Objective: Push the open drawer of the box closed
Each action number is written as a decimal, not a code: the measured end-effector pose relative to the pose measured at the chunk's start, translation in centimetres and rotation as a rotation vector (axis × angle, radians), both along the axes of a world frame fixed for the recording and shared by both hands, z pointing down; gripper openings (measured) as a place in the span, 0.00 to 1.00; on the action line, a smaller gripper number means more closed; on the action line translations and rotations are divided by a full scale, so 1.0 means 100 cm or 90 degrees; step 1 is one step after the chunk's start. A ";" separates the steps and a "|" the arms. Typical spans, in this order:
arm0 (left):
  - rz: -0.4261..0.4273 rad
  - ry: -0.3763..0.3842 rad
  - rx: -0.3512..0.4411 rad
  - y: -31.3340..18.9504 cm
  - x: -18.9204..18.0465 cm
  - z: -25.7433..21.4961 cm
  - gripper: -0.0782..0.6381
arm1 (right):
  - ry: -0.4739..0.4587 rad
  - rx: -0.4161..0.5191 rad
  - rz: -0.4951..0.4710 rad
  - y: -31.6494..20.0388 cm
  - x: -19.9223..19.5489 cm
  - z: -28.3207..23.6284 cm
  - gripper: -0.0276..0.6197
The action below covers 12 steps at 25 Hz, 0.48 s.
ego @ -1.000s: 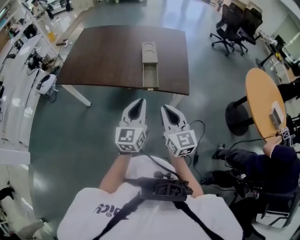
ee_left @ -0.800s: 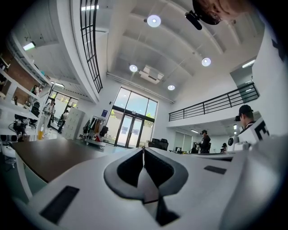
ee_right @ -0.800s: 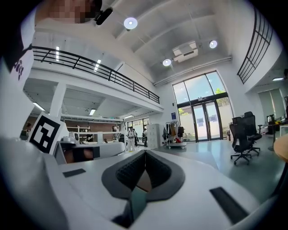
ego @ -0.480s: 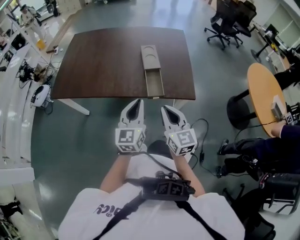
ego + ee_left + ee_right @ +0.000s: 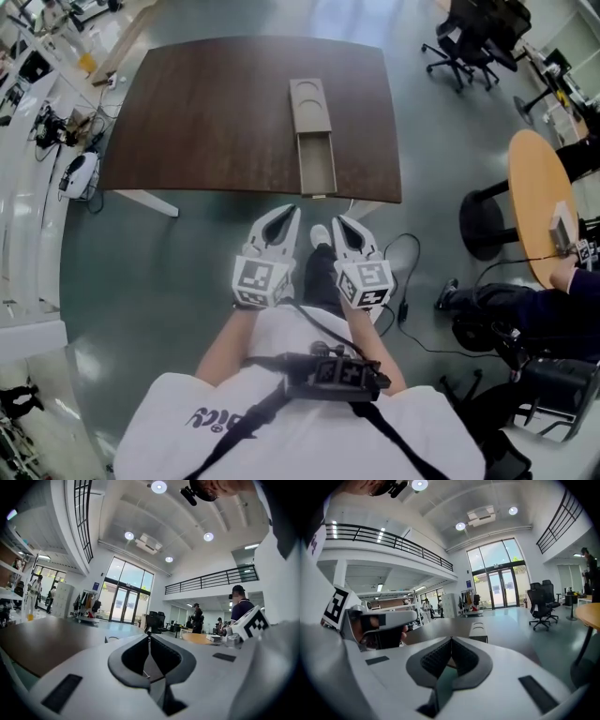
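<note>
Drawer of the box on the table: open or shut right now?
Open. In the head view the drawer sticks out of the box toward the table's near edge, its hollow inside showing.

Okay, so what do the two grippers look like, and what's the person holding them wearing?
Both the left gripper and right gripper are white shells tapering to a point, with dark grey inner pads and a cube of black-and-white square markers at the back. The person wears a white short-sleeved T-shirt with dark lettering and a black strap harness.
</note>
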State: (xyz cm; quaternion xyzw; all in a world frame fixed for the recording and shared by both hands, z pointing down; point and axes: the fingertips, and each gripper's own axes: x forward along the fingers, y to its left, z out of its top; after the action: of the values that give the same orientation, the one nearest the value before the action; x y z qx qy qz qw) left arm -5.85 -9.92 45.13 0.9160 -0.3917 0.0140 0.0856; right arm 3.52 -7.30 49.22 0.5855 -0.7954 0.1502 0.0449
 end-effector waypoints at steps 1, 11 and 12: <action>-0.002 0.000 -0.005 -0.004 0.000 0.004 0.14 | -0.007 -0.013 0.001 -0.006 0.001 0.008 0.05; -0.031 -0.024 -0.054 -0.053 0.021 0.053 0.14 | -0.123 -0.129 0.022 -0.034 0.028 0.095 0.05; -0.035 -0.026 -0.062 -0.057 0.023 0.057 0.14 | -0.127 -0.144 0.020 -0.037 0.029 0.104 0.05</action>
State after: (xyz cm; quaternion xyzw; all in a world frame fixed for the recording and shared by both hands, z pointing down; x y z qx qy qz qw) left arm -3.56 -15.64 50.85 0.8990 -0.4176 0.0492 0.1223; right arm 6.43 -11.00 59.59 0.5709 -0.7649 0.2969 0.0286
